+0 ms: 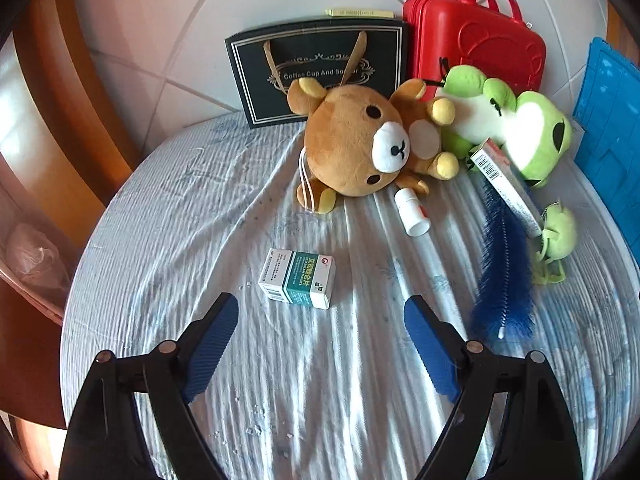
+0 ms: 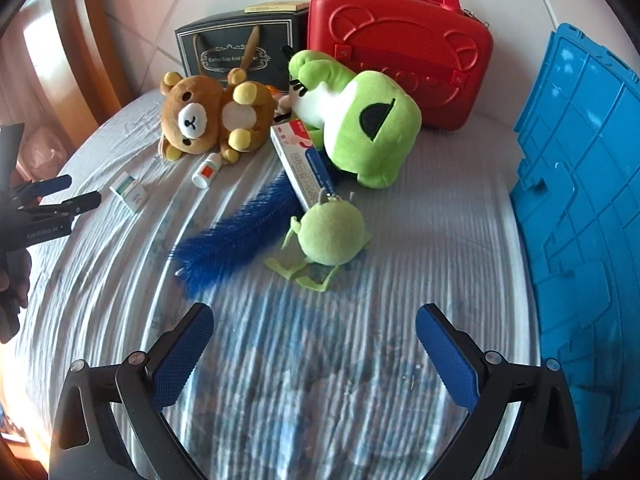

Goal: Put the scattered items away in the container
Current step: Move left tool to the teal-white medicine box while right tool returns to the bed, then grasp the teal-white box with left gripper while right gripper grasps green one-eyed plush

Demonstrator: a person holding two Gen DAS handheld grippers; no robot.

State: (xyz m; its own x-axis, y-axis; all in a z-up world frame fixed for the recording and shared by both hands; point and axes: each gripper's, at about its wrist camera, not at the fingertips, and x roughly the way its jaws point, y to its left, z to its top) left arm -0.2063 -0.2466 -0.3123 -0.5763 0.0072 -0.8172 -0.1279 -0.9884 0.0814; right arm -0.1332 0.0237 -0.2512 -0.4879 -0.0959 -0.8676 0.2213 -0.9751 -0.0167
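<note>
Looks like the very start of the tidy-up, since nothing is held yet and everything is still spread over the striped cloth (image 1: 168, 216) on the round table. The left gripper (image 1: 320, 320) is spread wide open and empty, and it's lined up right behind the small green-and-white medicine box (image 1: 297, 279), which lies flat just ahead of the blue pads. The right gripper (image 2: 314, 332) is also wide open with nothing in it, aimed at the little green plush keychain (image 2: 331, 236).

The rest is bunched further back: a brown bear plush (image 1: 360, 140), a green frog plush (image 2: 360, 128), a white pill bottle (image 1: 412, 212) near the bear's feet, a toothpaste box (image 2: 304, 164) leaned against the frog, and a blue bottle brush (image 2: 236, 232) partly tucked under that box.

The container is probably the blue plastic crate (image 2: 580, 208) at the right edge, though only its side is seen. A red case (image 2: 400, 52) and a black gift bag (image 1: 320, 68) are stood at the back.

Next up, a short push forward and down is likely needed so the medicine box sits between the left pads before they're squeezed. It's a light carton, so crushing should be watched for.
</note>
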